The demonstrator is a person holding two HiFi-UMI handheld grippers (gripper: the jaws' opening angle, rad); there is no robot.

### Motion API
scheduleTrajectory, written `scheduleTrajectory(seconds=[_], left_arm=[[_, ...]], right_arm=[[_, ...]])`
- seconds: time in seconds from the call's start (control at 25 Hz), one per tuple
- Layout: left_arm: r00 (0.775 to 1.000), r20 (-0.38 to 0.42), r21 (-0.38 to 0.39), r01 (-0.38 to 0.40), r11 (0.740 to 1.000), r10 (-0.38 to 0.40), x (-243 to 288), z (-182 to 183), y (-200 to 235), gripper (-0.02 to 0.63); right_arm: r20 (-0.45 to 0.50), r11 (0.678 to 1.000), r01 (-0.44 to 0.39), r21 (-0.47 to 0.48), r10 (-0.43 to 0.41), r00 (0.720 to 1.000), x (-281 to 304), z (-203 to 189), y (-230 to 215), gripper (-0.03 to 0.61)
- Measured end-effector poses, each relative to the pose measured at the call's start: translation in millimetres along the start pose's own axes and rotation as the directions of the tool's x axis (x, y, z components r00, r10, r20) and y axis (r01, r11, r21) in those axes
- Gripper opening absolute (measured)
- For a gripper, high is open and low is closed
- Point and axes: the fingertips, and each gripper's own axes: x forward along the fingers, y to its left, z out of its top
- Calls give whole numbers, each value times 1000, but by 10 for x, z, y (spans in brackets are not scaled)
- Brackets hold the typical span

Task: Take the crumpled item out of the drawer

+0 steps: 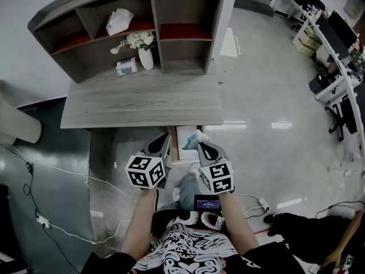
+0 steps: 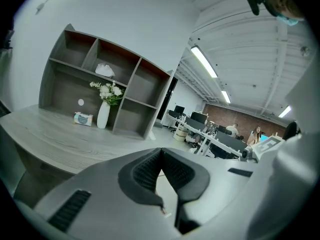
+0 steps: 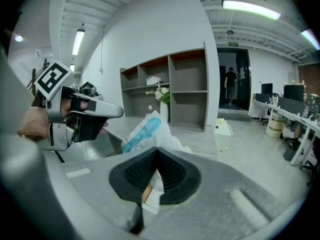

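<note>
The crumpled item (image 1: 196, 136), a white and blue packet, is pinched in my right gripper (image 1: 201, 145) just over the open drawer (image 1: 183, 141) under the desk's front edge. In the right gripper view the packet (image 3: 146, 132) sticks up past the jaw tips, and the right gripper (image 3: 157, 153) is shut on it. My left gripper (image 1: 165, 140) hovers beside the drawer's left side. Seen in its own view, the left gripper (image 2: 161, 153) is shut with nothing between its pads. The left gripper (image 3: 75, 117) also shows in the right gripper view, off to the left.
The grey desk top (image 1: 142, 103) carries a shelf unit with a white vase of flowers (image 1: 145, 52), a tissue pack (image 1: 126, 66) and a white bag (image 1: 118, 20). Cables (image 1: 57, 170) trail on the floor at left. Office desks (image 1: 336, 50) stand far right.
</note>
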Motion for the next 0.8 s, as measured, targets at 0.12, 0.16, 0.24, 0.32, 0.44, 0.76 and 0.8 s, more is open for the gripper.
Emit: scheduleTrajectory(seconds=[0.12, 0.16, 0.24, 0.32, 0.44, 0.76, 0.8], left_arm=[[1000, 4, 2, 0, 1000, 0, -5, 21, -6, 6], [1000, 4, 3, 1, 1000, -1, -2, 21, -8, 6], [1000, 3, 4, 4, 1000, -4, 4, 21, -10, 6], [1000, 4, 5, 4, 1000, -4, 6, 21, -9, 7], [1000, 7, 4, 4, 1000, -4, 8, 32, -13, 6], [1000, 5, 2, 3, 1000, -3, 19, 18, -12, 6], [1000, 4, 2, 4, 1000, -4, 24, 19, -11, 6]], right_arm=[[9, 1000, 4, 8, -4, 1000, -17, 32, -11, 8], [9, 1000, 5, 9, -5, 1000, -19, 34, -13, 8], [10, 1000, 6, 10, -6, 1000, -22, 36, -14, 8], [9, 1000, 7, 10, -7, 1000, -29, 33, -10, 8], [7, 1000, 9, 11, -9, 1000, -41, 23, -17, 8], [10, 1000, 15, 19, -15, 1000, -43, 21, -41, 8], [10, 1000, 15, 19, -15, 1000, -41, 23, -46, 8]])
